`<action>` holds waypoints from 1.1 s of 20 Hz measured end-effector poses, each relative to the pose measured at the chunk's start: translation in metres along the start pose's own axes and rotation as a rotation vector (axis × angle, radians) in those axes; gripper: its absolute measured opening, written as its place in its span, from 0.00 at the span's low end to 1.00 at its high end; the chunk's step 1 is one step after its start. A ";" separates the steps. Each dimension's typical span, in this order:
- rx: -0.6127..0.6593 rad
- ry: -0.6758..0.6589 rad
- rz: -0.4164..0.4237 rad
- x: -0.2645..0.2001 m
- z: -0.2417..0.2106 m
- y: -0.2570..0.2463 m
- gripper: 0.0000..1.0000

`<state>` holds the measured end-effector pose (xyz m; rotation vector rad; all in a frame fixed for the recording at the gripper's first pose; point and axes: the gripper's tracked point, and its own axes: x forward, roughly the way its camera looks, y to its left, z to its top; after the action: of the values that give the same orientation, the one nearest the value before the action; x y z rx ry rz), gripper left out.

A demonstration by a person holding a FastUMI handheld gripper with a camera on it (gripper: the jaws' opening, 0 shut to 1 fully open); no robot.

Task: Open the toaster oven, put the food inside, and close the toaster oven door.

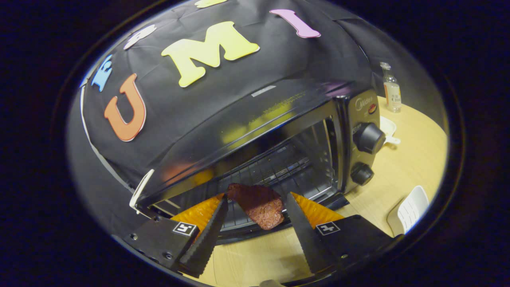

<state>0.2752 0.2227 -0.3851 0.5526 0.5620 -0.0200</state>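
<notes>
You have the wooden table [414,159] under everything, its pale top running from the fingers out toward 3 o'clock. On it stands the black toaster oven [279,119], tilted in your view, its cavity facing you with the wire rack [275,167] showing inside. Its door [255,233] is down, lying flat just ahead of the fingers. The control panel sits on the oven's side toward 3 o'clock, with the upper knob [368,138] above the lower knob [361,173].

Your gripper [255,199] is released: the two fingers stand spread apart at 6 o'clock, pressing on nothing. The piece of meat [258,204], dark reddish brown, lies between them at the mouth of the oven, its near end over the lowered door. Its far end is just beside the tip of the finger toward 7 o'clock; whether they touch, you cannot tell.

Toward 4 o'clock a white slotted object [410,210] rests near the table's edge. Beyond the knobs, at 2 o'clock, sits a white scoop [387,128], and past it a small clear glass bottle [392,88] stands upright.
</notes>
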 end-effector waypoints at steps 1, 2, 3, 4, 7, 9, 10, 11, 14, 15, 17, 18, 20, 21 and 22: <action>-0.015 0.010 -0.001 -0.007 0.001 -0.001 0.94; -0.040 0.014 0.003 -0.015 0.002 -0.002 0.94; -0.069 0.017 0.005 -0.025 0.004 -0.003 0.94; -0.099 0.017 0.008 -0.034 0.006 -0.004 0.94; -0.195 0.019 0.021 -0.070 0.009 -0.004 0.94; -0.256 0.024 0.018 -0.090 0.012 -0.013 0.95; -0.287 0.030 0.008 -0.100 0.014 -0.019 0.95; -0.309 0.031 0.001 -0.110 0.017 -0.025 0.95; -0.362 0.045 -0.017 -0.139 0.023 -0.047 0.95; -0.375 0.053 -0.021 -0.148 0.020 -0.052 0.95; -0.420 0.080 -0.041 -0.164 0.009 -0.069 0.95; -0.444 0.090 -0.047 -0.170 0.002 -0.075 0.95; -0.487 0.121 -0.059 -0.184 -0.014 -0.089 0.95; -0.504 0.133 -0.059 -0.190 -0.023 -0.094 0.95; -0.522 0.150 -0.064 -0.194 -0.033 -0.099 0.95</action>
<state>0.0779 0.1291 -0.3579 0.0272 0.7003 0.1056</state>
